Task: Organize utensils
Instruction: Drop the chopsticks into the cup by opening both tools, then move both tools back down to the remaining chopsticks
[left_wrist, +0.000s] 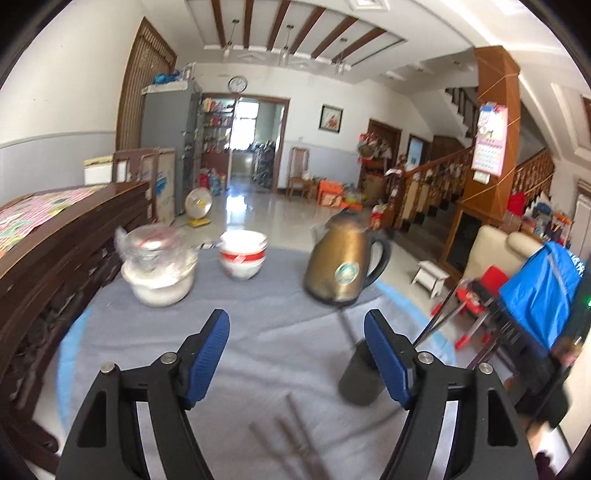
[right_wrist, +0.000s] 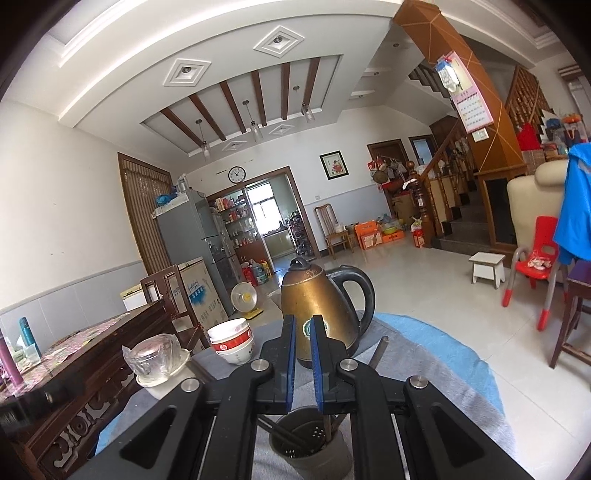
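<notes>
Several thin dark metal utensils (left_wrist: 291, 435) lie on the grey cloth just before the dark grey plastic utensil holder (left_wrist: 360, 376). Left gripper (left_wrist: 297, 354) gapes empty; right gripper (right_wrist: 303, 363) nearly closed, empty. A hasty reach could topple the holder.

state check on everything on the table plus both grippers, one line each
left gripper: open, nothing between the pads
right gripper: shut, empty
utensil holder: upright, utensils standing in it
loose chopsticks: lying flat on the cloth
kettle: upright, lid on
bowls: stacked, upright
lidded pot: lid on
</notes>
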